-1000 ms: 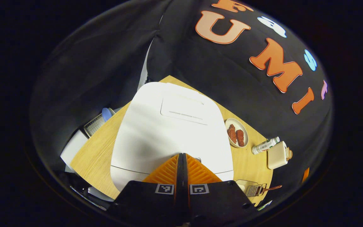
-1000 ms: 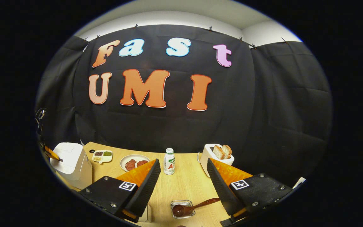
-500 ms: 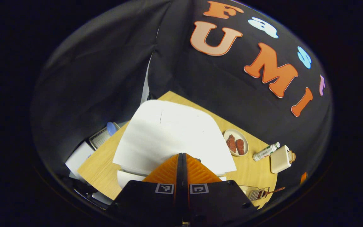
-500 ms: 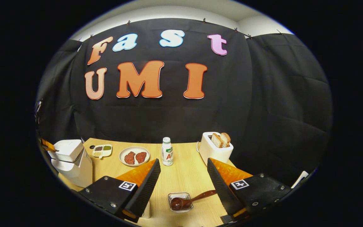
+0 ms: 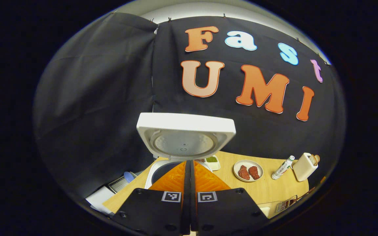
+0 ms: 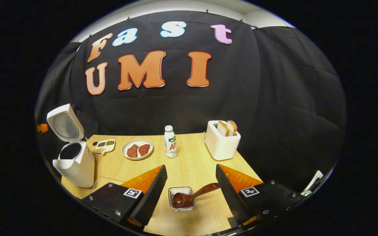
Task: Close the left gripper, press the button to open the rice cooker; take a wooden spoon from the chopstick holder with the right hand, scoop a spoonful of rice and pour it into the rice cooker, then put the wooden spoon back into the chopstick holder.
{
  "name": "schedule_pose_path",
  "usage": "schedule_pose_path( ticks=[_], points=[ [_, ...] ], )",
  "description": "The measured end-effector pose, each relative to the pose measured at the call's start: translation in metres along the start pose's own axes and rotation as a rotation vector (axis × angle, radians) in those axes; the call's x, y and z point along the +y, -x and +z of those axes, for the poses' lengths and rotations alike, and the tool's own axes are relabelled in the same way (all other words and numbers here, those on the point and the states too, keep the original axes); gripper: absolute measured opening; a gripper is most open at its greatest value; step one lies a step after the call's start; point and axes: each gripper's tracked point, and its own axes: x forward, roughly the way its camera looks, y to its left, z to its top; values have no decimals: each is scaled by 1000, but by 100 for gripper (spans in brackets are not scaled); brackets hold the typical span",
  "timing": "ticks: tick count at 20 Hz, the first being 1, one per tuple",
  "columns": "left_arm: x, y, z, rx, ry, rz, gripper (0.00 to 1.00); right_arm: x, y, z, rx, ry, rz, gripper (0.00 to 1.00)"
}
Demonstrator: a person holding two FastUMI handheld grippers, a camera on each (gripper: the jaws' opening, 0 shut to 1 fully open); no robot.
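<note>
**Rice cooker standing open, spoon waiting in its holder**

The rice cooker (image 6: 74, 164) is sitting at the left end of the wooden table (image 6: 192, 164), its lid (image 5: 185, 137) standing upright and its dark inner pot (image 6: 70, 151) showing. In the left gripper view the left gripper (image 5: 189, 170) is hovering just in front of the cooker, above the pot's rim, with its fingers pressed together and nothing between them.

Near the table's front edge, the wooden spoon (image 6: 192, 196) is lying in the small wire chopstick holder (image 6: 181, 198), bowl inside and handle leaning out to the right. The right gripper (image 6: 190, 183) is hanging over it with its fingers spread wide, gripping nothing; the handle is reaching toward the right finger, though I cannot tell whether they touch.

Farther back, a compartment dish (image 6: 104, 146), a plate of meat (image 6: 137, 149), a small bottle (image 6: 170, 142) and a toaster holding bread (image 6: 222, 140) are standing in a row.
</note>
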Motion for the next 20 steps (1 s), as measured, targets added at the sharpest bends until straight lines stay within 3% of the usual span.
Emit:
schedule_pose_path(
  ticks=[7,10,11,14,20],
  points=[
    [-13,44,25,-150,-85,47,5,-19,-19,-53,124,-68,-18,94],
    [-35,58,26,-171,-85,-5,8,-18,-26,-72,174,-117,3,94],
    [-38,59,20,-159,-112,-13,17,-17,-30,-77,185,-136,12,94],
    [-47,70,17,-168,-179,-12,75,-16,-42,-93,223,-179,27,93],
    [-61,104,37,-291,-179,13,96,-11,-61,-102,219,-272,55,90]
  ],
)
